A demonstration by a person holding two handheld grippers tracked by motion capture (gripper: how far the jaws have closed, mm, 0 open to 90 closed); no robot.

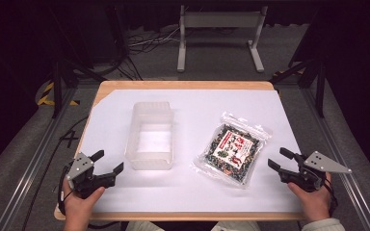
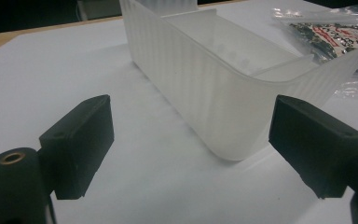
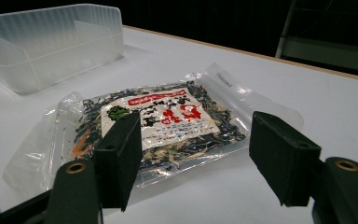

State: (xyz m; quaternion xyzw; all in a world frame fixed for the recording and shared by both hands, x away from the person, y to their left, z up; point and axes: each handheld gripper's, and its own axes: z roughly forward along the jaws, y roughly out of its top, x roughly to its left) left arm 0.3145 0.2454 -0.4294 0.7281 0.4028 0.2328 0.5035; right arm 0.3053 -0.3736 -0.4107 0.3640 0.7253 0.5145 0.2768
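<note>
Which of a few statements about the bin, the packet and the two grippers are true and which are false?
1. The clear plastic bin is empty. True.
2. The packet lies inside the bin. False: it lies flat on the white sheet, beside the bin.
3. The right gripper is open and holds nothing. True.
4. The left gripper is shut on the bin's wall. False: its jaws are open, apart from the bin.
5. The packet has a red and white label. True.
</note>
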